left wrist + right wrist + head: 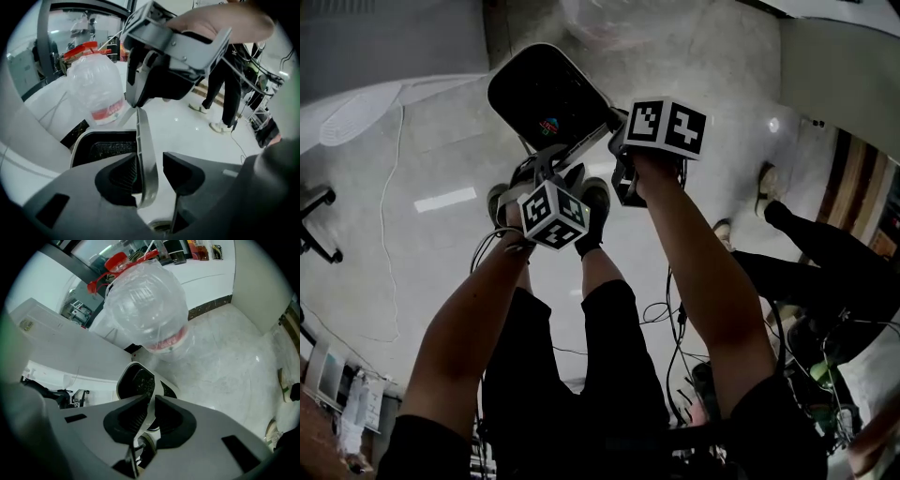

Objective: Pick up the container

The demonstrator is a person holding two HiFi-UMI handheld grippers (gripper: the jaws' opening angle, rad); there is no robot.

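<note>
Now lifted, it seems, the container point(546, 97) hangs over the floor point(431, 262) by its handle point(143, 136), which your right gripper point(150, 401) clenches. Your left gripper point(152, 161) stands released, jaws apart around that handle; next, carry steadily on the right alone.

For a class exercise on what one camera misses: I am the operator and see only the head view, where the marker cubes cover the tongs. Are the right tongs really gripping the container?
Observer: Yes. The right gripper view shows the right tongs shut on the pale handle of the container.
Operator: And the left tongs?
Observer: The left tongs are open. The handle passes between them, close to one pad and clear of the other.
Operator: What lies beyond the container?
Observer: A large clear jug with a red cap.
</note>
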